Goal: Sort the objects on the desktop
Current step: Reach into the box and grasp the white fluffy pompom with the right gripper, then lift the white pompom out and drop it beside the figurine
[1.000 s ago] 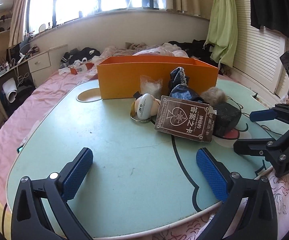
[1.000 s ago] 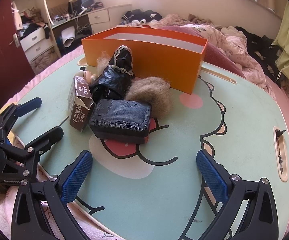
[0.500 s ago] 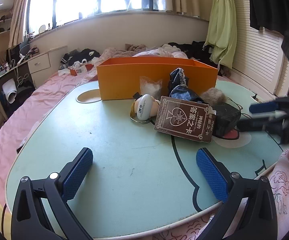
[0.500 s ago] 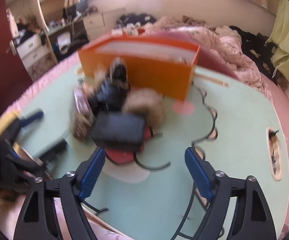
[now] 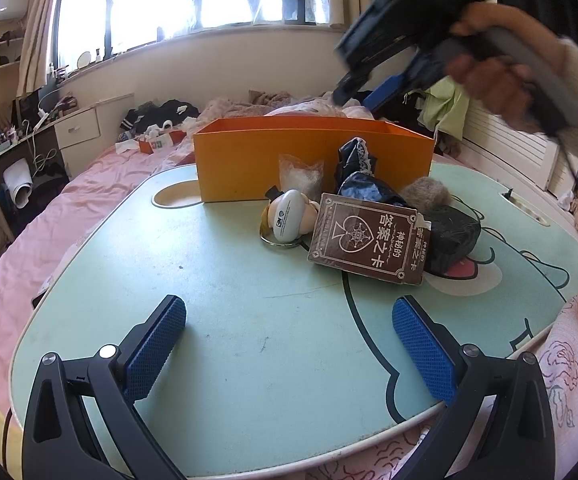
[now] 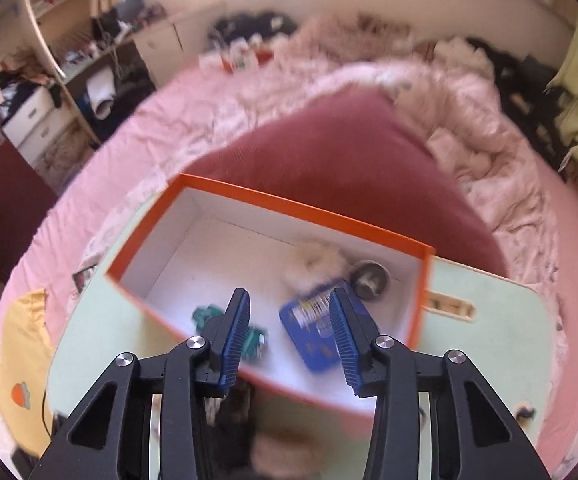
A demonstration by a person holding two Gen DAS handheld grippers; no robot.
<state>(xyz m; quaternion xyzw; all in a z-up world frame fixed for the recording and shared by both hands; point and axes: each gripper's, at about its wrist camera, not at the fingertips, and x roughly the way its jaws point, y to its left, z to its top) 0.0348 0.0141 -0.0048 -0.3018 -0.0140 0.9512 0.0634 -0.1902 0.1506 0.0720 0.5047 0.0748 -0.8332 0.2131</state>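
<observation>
Right gripper (image 6: 289,328) above the orange box's (image 6: 273,204) near rim, jaws just been closing, part-way in, nothing between. Left gripper (image 5: 289,344) spread wide, empty, over bare table (image 5: 229,280) at the near edge. Card box (image 5: 369,240) and clutter sit just before the orange box; left half clear.

I'm seeing the green table (image 5: 229,320) carrying an orange box (image 5: 313,164), with a card box (image 5: 369,242) lying just before it.

Matt orange cardboard box (image 5: 313,164), smooth mint table (image 5: 229,308), glossy brown paper card pack (image 5: 369,242).
</observation>
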